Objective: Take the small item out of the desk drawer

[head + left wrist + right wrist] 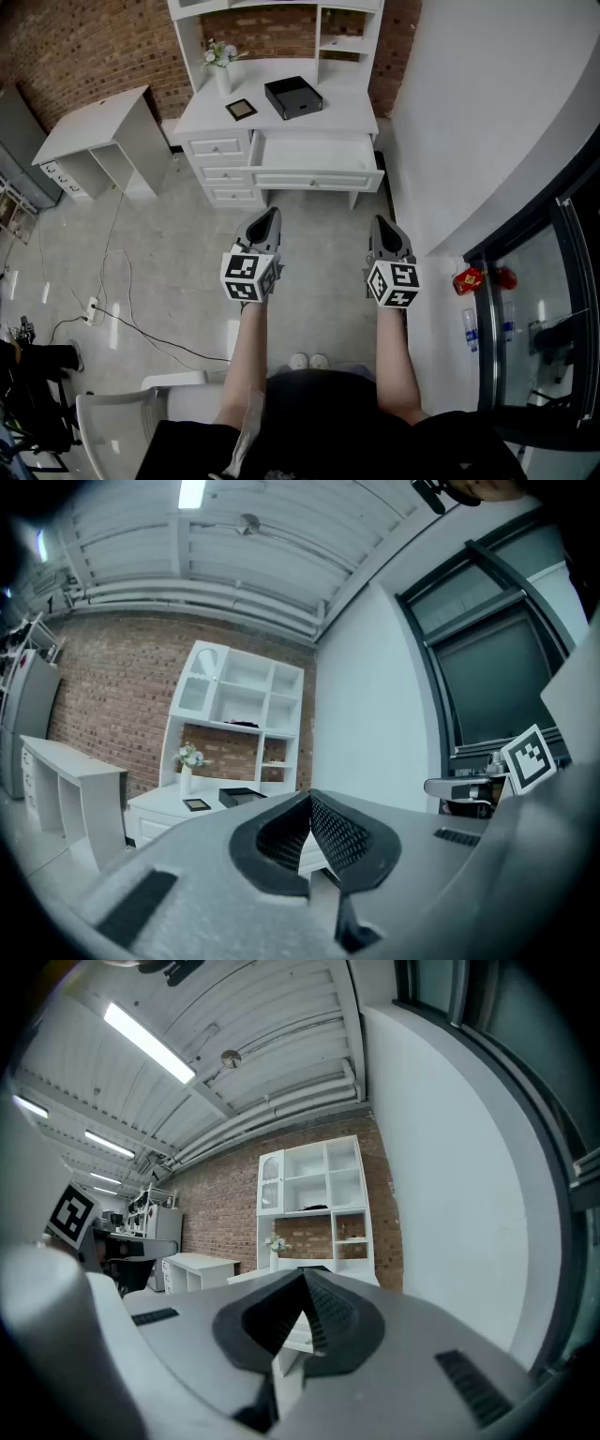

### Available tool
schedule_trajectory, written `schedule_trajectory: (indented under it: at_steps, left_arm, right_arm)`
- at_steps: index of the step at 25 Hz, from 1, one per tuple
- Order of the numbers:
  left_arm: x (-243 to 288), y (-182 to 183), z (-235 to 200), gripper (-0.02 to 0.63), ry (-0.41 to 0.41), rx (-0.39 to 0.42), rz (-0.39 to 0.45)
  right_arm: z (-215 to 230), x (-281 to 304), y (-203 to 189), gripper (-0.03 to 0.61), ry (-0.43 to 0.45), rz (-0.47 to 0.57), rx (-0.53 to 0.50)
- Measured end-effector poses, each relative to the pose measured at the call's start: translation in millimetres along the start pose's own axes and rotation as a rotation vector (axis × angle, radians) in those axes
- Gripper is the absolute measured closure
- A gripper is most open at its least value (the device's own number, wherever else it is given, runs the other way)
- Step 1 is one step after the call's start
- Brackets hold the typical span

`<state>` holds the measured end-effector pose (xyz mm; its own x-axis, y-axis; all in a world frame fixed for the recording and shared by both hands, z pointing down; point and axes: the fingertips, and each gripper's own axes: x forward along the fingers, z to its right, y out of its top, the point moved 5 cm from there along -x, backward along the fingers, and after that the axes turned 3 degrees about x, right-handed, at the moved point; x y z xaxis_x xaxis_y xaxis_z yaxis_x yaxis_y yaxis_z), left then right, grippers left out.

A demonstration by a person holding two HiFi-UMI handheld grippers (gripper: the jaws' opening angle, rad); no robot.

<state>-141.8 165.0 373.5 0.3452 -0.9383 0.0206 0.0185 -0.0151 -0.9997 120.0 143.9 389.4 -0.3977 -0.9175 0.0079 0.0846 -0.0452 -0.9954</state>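
Note:
The white desk (281, 122) stands ahead against the brick wall, and its wide top drawer (317, 157) is pulled open. The inside of the drawer looks plain white from here; I cannot make out a small item in it. My left gripper (269, 218) and right gripper (382, 225) hover side by side over the floor, short of the drawer front and touching nothing. Both are shut with nothing between the jaws. The left gripper view shows the shut left gripper (309, 801) aimed at the desk (187, 808). The right gripper view shows the right gripper (303, 1279) shut too.
On the desktop sit a black open box (293, 97), a small dark frame (241, 109) and a vase of flowers (219, 67). A low white side table (94, 127) stands left, with cables (127, 314) on the floor. A white wall and a glass door (548, 309) close off the right.

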Motion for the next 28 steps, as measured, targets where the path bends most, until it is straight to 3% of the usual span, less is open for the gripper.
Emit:
schedule_trajectory:
  at_steps: [17,28]
  left_arm:
    - [-1.7,-12.2,0.5,0.604,0.007,-0.015,-0.037]
    - [-0.7,-22.3,2.4,0.601,-0.018,-0.013,-0.048]
  right_arm:
    - [-3.4,0.0,-7.6,0.581,0.035,-0.006,0.055]
    - [1.5,-3.5,-14.2,0.58,0.014,-0.015,0.066]
